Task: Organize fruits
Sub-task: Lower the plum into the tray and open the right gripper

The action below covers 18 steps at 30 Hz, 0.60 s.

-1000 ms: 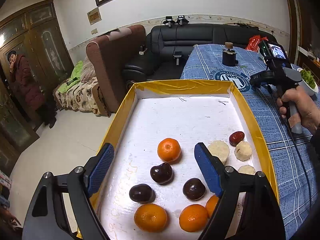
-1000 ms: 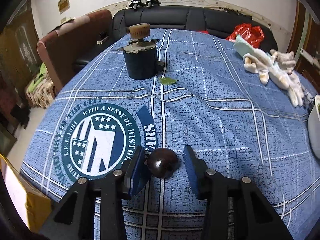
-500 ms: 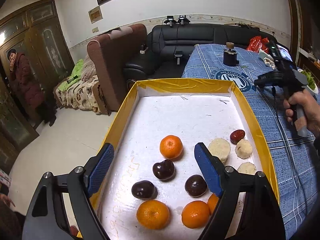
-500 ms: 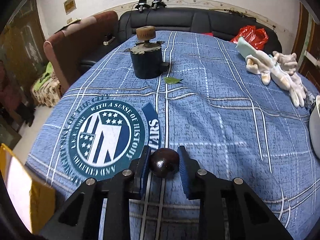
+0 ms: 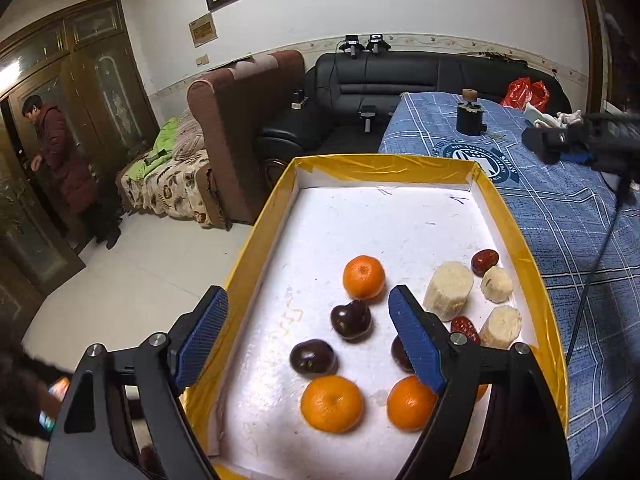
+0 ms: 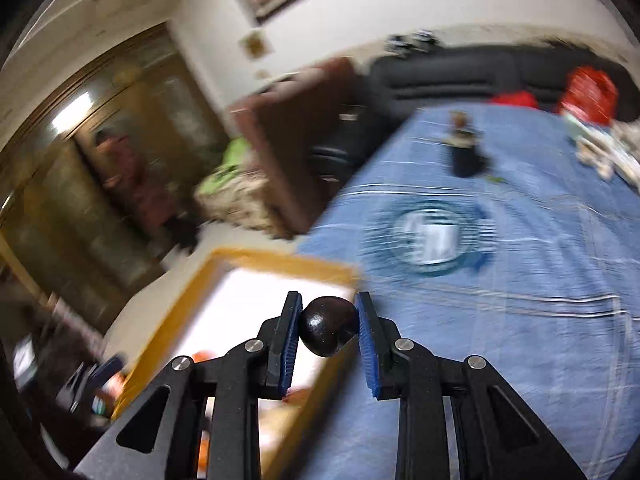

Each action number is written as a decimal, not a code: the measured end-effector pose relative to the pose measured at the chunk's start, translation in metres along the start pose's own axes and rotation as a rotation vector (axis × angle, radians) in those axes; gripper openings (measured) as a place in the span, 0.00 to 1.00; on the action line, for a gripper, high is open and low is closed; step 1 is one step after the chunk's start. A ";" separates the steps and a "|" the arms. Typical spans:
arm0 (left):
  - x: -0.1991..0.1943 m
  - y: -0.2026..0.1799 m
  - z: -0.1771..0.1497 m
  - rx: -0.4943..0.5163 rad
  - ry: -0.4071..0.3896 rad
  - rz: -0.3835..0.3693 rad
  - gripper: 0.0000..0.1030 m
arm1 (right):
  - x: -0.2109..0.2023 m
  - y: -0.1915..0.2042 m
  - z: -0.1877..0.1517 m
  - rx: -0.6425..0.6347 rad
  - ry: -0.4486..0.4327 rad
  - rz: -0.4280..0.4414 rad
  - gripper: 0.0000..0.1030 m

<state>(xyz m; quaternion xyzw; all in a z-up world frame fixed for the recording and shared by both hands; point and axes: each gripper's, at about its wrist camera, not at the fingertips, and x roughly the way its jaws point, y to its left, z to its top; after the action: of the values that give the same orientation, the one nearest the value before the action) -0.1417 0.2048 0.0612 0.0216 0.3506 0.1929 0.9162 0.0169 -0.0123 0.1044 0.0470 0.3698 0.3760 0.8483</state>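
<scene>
1. Around you, the room is a lived-in sitting room: a black sofa (image 5: 400,80) at the far wall, a brown armchair (image 5: 240,120) beside it, a pale tiled floor (image 5: 132,280) to the left, and a person in a dark red coat (image 5: 60,160) standing by the wooden doors.
2. Your bench (image 5: 560,208) wears a blue checked cloth with a round printed emblem; the cloth looks soft and may wrinkle, so a round fruit set on it could roll.
3. At the bench's left edge sits the yellow-rimmed tray (image 5: 384,160), its white floor holding tangerines (image 5: 332,402), dark chestnuts (image 5: 351,319), red dates and pale peeled chunks (image 5: 448,290). Its low walls should stop strays.
4. Your left gripper (image 5: 308,312) hangs over the tray's near end, jaws wide with nothing gripped.
5. Your right gripper (image 6: 329,326) has its jaws narrow, clamped on one dark chestnut (image 6: 328,330), carried in the air over the tray's corner; the view is blurred.
6. That chestnut likely handles as light, hard and glossy, so slippery. You hold it across its widest part, which suits it; a firm squeeze should not harm it, but an off-centre pinch could shoot it out.
</scene>
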 end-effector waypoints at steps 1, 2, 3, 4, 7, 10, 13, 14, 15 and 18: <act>-0.002 0.002 -0.001 -0.003 -0.002 0.003 0.81 | 0.001 0.013 -0.005 -0.019 0.006 0.012 0.26; -0.004 0.003 -0.003 -0.007 -0.005 0.005 0.81 | 0.003 0.026 -0.011 -0.034 0.017 0.031 0.26; -0.006 0.004 -0.004 -0.010 -0.007 0.006 0.81 | 0.007 0.038 -0.018 -0.046 0.034 0.050 0.26; -0.008 0.006 -0.005 -0.012 -0.012 0.008 0.81 | 0.010 0.046 -0.024 -0.058 0.047 0.058 0.26; -0.013 0.008 -0.009 -0.013 -0.019 0.014 0.81 | 0.022 0.067 -0.045 -0.109 0.091 0.042 0.27; -0.018 0.010 -0.013 -0.016 -0.025 0.015 0.81 | 0.031 0.079 -0.064 -0.128 0.126 0.016 0.30; -0.023 0.012 -0.016 -0.022 -0.030 0.015 0.81 | 0.029 0.088 -0.072 -0.151 0.136 -0.015 0.34; -0.025 0.013 -0.017 -0.027 -0.033 0.014 0.81 | 0.025 0.090 -0.073 -0.156 0.122 -0.019 0.41; -0.027 0.014 -0.018 -0.032 -0.035 0.016 0.81 | 0.018 0.092 -0.073 -0.166 0.092 -0.022 0.45; -0.031 0.017 -0.018 -0.052 -0.032 0.024 0.81 | -0.006 0.101 -0.074 -0.193 0.008 -0.030 0.53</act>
<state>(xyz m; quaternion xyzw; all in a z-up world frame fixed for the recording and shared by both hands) -0.1803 0.2079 0.0701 0.0049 0.3304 0.2127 0.9195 -0.0960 0.0416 0.0904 -0.0420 0.3358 0.3975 0.8529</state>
